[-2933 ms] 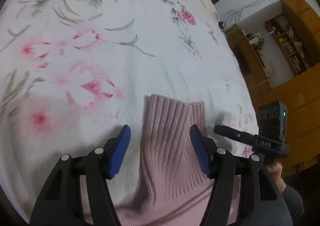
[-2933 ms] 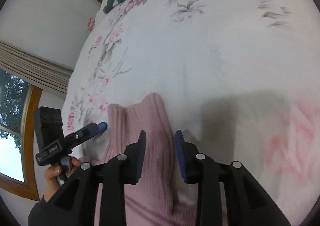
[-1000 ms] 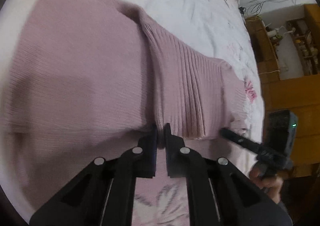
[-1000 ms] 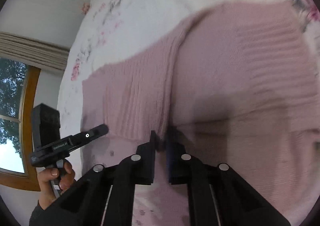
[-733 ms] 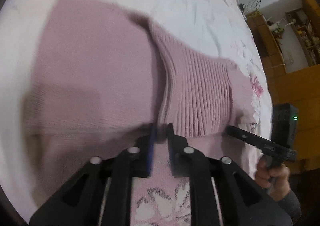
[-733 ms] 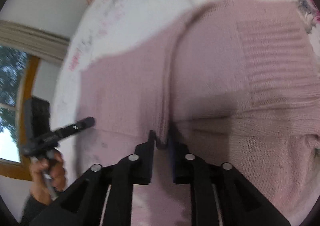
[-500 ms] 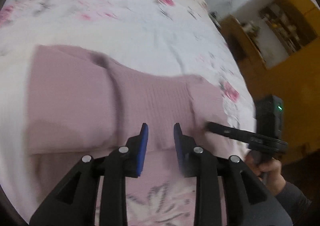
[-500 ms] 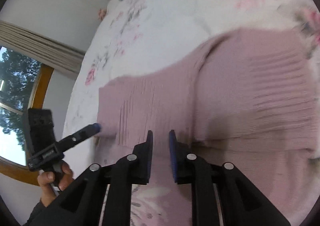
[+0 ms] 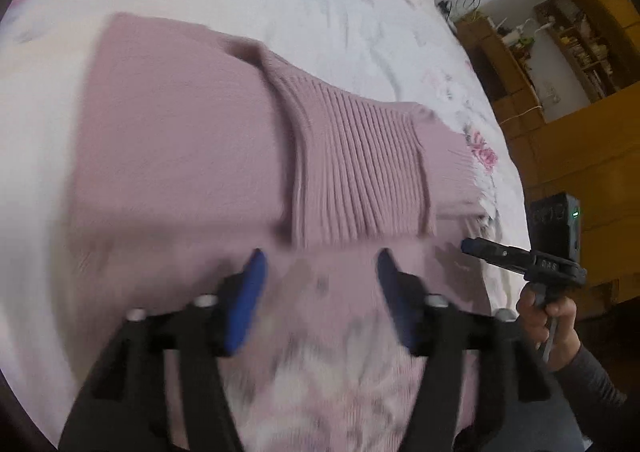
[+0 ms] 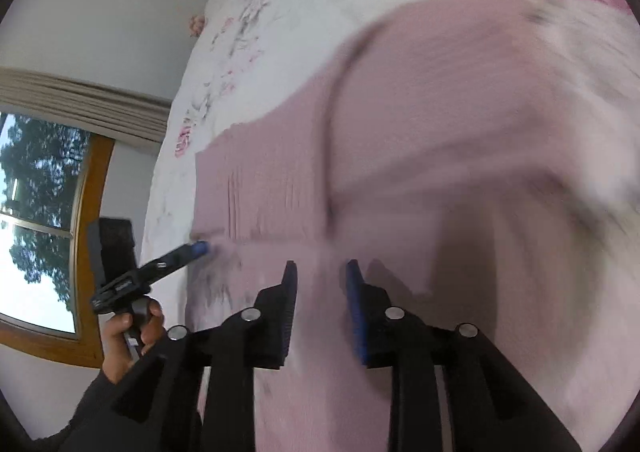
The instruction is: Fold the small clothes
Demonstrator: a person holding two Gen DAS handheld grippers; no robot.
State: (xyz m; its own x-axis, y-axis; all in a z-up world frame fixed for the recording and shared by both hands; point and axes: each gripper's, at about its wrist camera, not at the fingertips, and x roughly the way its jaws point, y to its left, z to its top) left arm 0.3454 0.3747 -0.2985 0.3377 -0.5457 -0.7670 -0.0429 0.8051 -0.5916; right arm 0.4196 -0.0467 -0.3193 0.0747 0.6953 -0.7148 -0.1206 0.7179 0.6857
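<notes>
You're working in a home bedroom: a bed (image 9: 360,12) under a white sheet printed with pink flowers fills most of both views. At 2 o'clock in your left wrist view stand yellow wooden shelves (image 9: 576,36) packed with small items, with cables trailing on the white wall. At 9 o'clock in your right wrist view, a wood-framed window (image 10: 40,220) with a gathered curtain (image 10: 80,108) shows trees outside.
</notes>
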